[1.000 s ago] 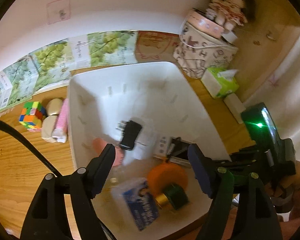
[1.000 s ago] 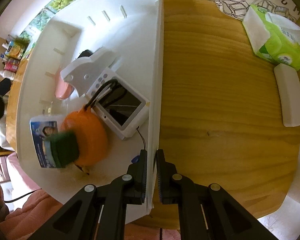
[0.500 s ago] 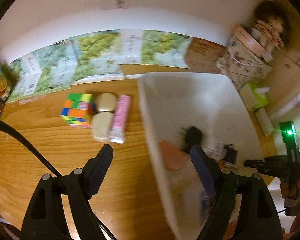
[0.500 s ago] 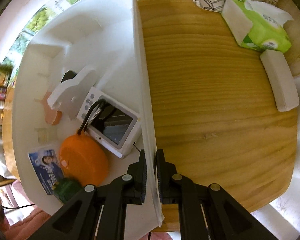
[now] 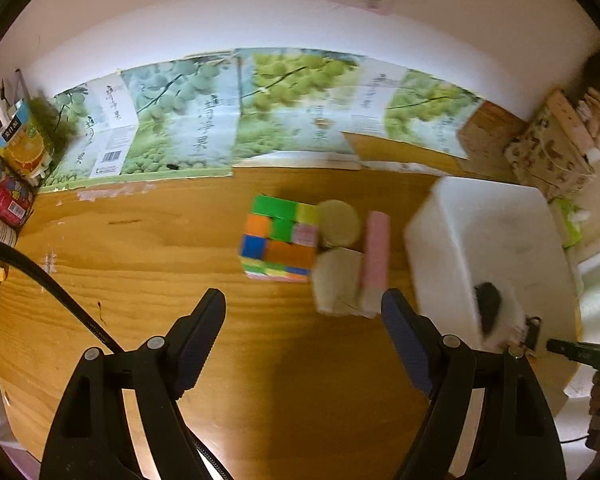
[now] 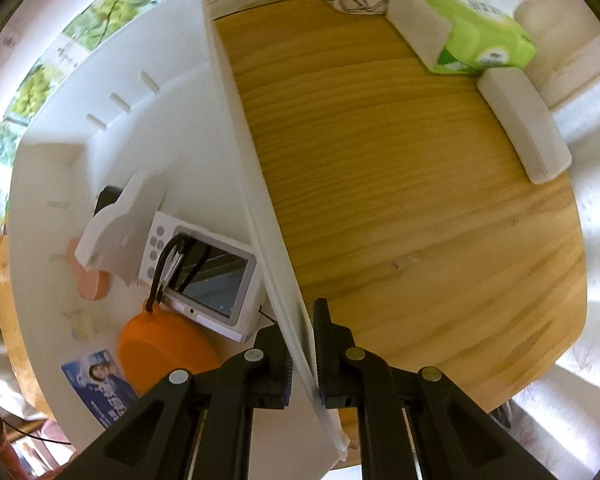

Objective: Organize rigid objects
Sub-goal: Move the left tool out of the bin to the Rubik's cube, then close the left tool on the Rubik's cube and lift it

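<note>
one multicoloured puzzle cube (image 5: 278,240), two beige round-ish blocks (image 5: 338,254) and one pink rectangular bar (image 5: 374,254) sat bunched together mid-bench (image 5: 140,264), touching each other, just left of the white plastic bin (image 5: 488,248). the pink bar's long axis ran away from the camera toward the wall, and the cube sat corner-on. blur hid finer detail.

left gripper (image 5: 304,332) hovered over bare wood short of that cluster, jaws wide apart with nothing between them.

right gripper (image 6: 303,348) pointed down at the bin's right-hand wall (image 6: 236,152), with that thin wall between the jaws as they were easing open a touch; the pads looked still on it. inside the bin were one white gadget with a screen (image 6: 204,276), one orange round thing (image 6: 164,352), one blue printed packet (image 6: 100,384) and one white plastic divider piece (image 6: 120,224).
</note>
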Demonstrator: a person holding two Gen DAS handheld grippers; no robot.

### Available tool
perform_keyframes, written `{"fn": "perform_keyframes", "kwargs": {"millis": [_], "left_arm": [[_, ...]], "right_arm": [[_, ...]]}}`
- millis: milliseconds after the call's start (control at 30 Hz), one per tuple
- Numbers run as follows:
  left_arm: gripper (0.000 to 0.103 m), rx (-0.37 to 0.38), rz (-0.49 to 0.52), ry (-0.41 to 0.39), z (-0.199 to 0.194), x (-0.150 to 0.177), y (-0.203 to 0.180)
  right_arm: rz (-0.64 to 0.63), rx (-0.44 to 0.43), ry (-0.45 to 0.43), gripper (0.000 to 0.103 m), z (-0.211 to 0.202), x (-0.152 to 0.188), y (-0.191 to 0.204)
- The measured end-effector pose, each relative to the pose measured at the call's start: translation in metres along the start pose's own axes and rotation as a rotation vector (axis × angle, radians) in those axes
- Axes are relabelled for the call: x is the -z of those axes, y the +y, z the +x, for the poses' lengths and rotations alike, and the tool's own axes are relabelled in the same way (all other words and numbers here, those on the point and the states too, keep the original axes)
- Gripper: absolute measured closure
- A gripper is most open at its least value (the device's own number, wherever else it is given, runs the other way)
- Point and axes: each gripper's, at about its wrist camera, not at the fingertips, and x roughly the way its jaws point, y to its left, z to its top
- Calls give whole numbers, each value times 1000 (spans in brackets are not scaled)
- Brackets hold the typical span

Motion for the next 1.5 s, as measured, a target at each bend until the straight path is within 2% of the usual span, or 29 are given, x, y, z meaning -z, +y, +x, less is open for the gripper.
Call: {"fn": "perform_keyframes", "kwargs": {"millis": [100,267,367,533,633,833,1067,1267,1500], "left_arm": [[20,0,-3,17,15,-9,13],[20,20,-32,55,42,-21,29],[20,47,-49,81,56,-25,36],[20,135,-101,125,74,-29,46],[20,155,-84,124,78,-31,44],[20,134,-42,140,90,-35,39],[21,140,-55,127,94,-36,39],[36,181,-79,107,94,-37,40],[36,167,-111,92,91,-34,40]], "right_arm": [[37,20,-4,90,-7,-5,-18],[72,40,-5,89,-10,-3,-17],[92,50,-5,89,-10,-6,-16],[108,61,-2,88,-15,-18,-12],[111,71,-2,87,-17,-20,-9],[116,89,-4,86,-14,-16,-2],[116,97,-6,86,-14,-14,2],[115,95,-7,86,-14,-14,3],[106,94,-10,86,-13,-13,4]]}}
